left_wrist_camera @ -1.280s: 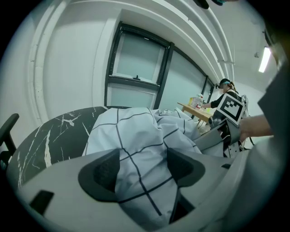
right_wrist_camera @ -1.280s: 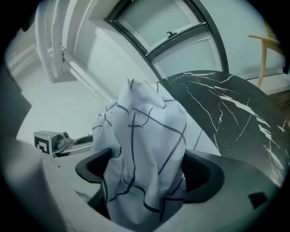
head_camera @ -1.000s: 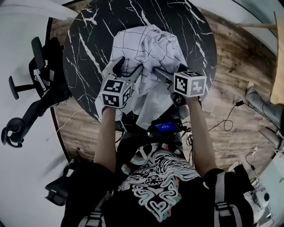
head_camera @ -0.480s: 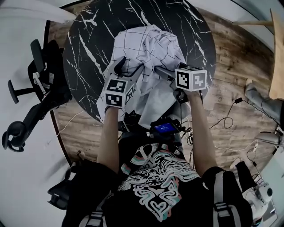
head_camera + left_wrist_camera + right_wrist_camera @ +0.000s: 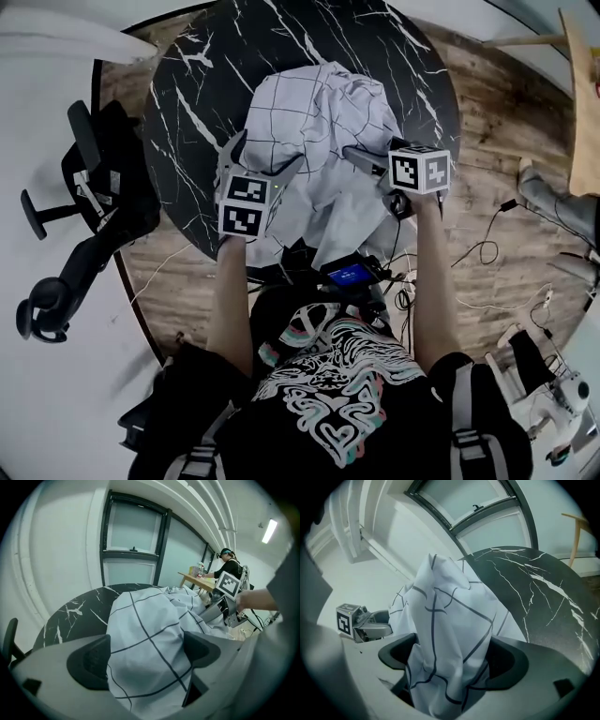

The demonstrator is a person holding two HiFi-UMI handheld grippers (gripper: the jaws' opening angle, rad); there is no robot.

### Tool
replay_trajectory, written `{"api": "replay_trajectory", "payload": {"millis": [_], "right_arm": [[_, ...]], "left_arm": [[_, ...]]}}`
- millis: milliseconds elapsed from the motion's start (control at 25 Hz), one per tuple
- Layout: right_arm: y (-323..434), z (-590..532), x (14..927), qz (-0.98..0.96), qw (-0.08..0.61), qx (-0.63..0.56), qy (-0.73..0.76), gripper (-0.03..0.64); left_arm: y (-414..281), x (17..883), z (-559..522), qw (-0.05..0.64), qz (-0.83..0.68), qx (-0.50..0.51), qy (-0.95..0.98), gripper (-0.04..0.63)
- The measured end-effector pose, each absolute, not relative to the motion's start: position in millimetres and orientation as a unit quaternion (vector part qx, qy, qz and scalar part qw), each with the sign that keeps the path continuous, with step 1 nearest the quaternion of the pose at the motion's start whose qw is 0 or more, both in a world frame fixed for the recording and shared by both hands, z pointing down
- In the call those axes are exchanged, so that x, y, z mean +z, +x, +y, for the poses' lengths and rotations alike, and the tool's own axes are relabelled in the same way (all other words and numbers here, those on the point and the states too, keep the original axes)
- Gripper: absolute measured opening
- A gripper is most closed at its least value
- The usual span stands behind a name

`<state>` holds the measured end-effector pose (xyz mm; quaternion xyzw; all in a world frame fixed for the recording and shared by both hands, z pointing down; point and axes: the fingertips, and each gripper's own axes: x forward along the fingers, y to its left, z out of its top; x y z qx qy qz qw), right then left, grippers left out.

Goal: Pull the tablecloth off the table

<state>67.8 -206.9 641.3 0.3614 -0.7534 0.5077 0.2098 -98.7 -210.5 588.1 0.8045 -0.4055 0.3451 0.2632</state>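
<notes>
A white tablecloth [image 5: 309,112] with thin dark grid lines lies bunched on the near half of a round black marble table [image 5: 187,94]. One fold hangs over the near edge. My left gripper [image 5: 265,155] is at the heap's left side. Its jaws are opening, spread wide, with a bulge of tablecloth [image 5: 145,639] loose between the pads. My right gripper [image 5: 364,161] is at the heap's right side, shut on a raised fold of tablecloth [image 5: 450,620]. Bare table [image 5: 543,588] shows beyond it.
A black office chair [image 5: 84,187] stands left of the table. A device with a blue screen [image 5: 349,274] sits at the person's waist. Cables [image 5: 487,253] trail on the wood floor at right. A seated person [image 5: 229,566] is at a far wooden desk.
The left jaws have spread wider around the cloth. Both grippers have shifted slightly right, and the right gripper still holds its fold.
</notes>
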Motion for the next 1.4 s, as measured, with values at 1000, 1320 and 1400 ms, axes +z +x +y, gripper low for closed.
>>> {"api": "replay_trajectory", "payload": {"millis": [1000, 1320, 1400], "right_arm": [[57, -205, 640, -0.752, 0.198, 0.514, 0.363, 0.371], [41, -198, 638, -0.737, 0.125, 0.558, 0.360, 0.246], [37, -197, 636, -0.738, 0.110, 0.561, 0.360, 0.216]], "left_arm": [[-65, 634, -217, 0.355, -0.364, 0.267, 0.818, 0.459], [-59, 628, -214, 0.361, -0.362, 0.262, 0.818, 0.374], [-58, 627, -213, 0.366, -0.360, 0.263, 0.817, 0.340]]}}
